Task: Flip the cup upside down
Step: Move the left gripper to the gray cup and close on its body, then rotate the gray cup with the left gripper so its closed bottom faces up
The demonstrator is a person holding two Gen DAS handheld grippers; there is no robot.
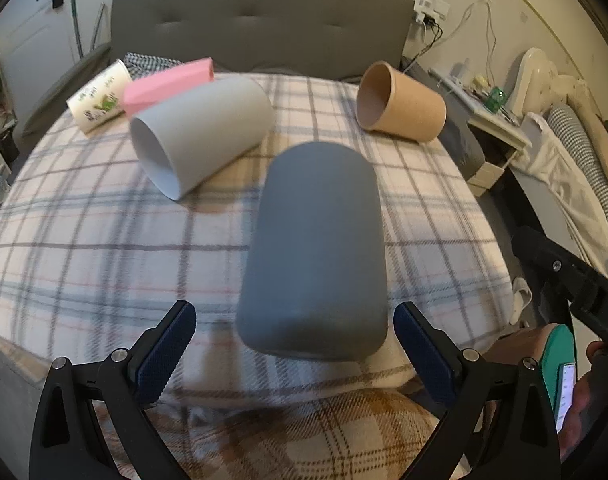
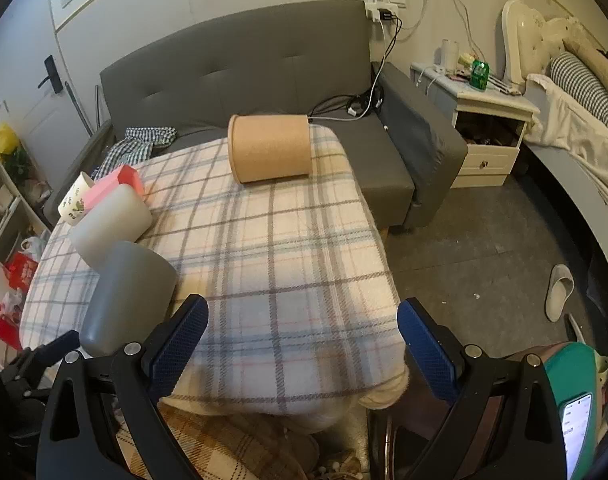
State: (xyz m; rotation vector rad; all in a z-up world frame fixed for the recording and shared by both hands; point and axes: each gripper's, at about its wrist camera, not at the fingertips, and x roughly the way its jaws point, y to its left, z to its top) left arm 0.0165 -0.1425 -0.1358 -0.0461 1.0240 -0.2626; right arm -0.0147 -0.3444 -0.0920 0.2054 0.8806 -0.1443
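Since the dark grey cup (image 1: 312, 252) lies on its side on the plaid-covered bench (image 1: 103, 248), base toward the wide-open left claw (image 1: 295, 354), it's lined up for grabbing, right claw (image 2: 302, 350) gaping idle beside it.

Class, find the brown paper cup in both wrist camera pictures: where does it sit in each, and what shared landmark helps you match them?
Left wrist view: the brown cup lies on its side at upper right, far end of the plaid blanket, mouth facing left.
Right wrist view: the brown cup lies on its side at top centre, at the blanket's far edge.
Shared landmark: the grey sofa behind it.
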